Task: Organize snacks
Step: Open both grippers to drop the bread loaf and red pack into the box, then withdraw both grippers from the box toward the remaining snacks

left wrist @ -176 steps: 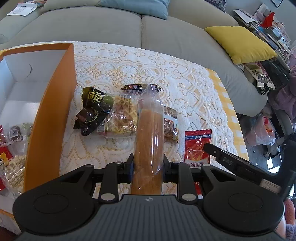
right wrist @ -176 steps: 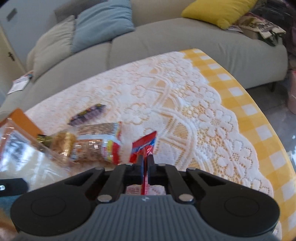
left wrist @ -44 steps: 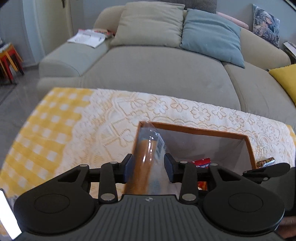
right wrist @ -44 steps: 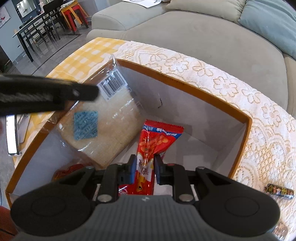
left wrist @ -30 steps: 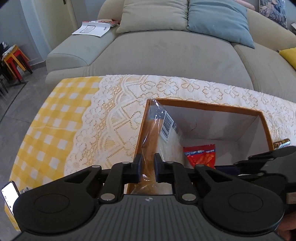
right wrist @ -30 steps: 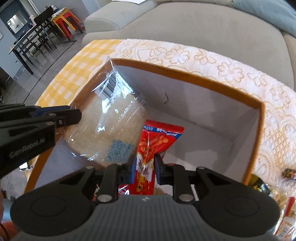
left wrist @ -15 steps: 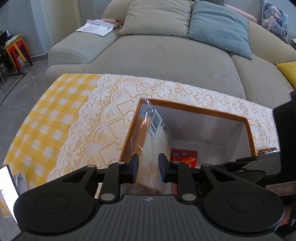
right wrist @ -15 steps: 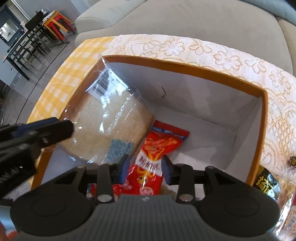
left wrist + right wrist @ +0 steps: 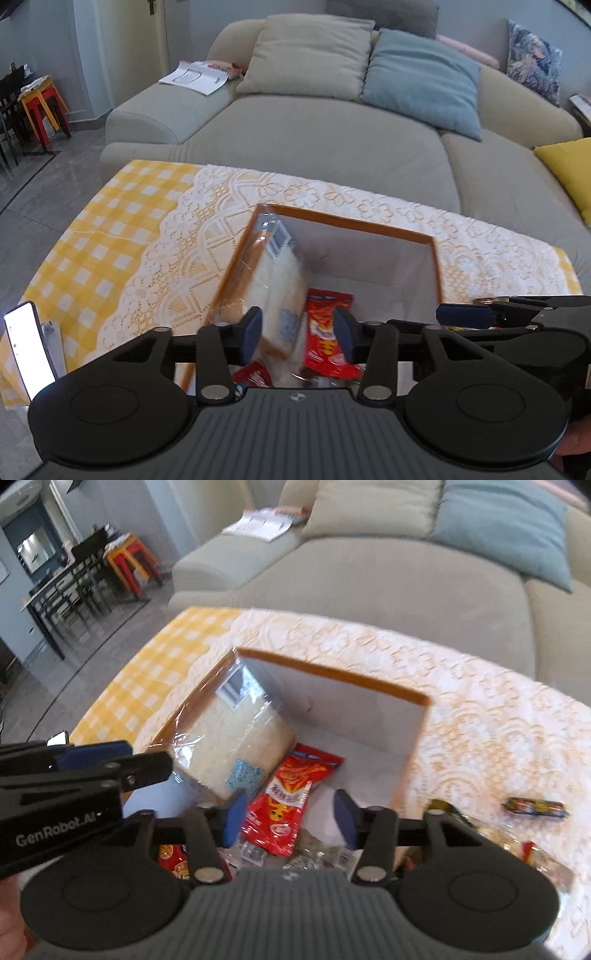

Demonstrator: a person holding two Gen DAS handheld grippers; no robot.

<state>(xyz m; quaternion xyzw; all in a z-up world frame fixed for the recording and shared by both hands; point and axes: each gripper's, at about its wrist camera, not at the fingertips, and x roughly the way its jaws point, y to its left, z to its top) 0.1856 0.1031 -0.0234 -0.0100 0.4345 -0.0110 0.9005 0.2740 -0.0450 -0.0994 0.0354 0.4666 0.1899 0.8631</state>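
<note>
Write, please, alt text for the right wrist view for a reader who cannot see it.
The right gripper, jaws open and empty, hangs over an orange-rimmed box on a lace-covered table. A bagged bread loaf leans on the box's left wall beside a red snack packet. The left gripper enters from the left; more snacks lie outside to the right.

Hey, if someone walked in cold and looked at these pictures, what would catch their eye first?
Probably the orange-rimmed box on the lace tablecloth, with a clear-wrapped bread loaf leaning on its left wall and a red snack packet beside it. Both grippers, left and right, hang open above, empty.
</note>
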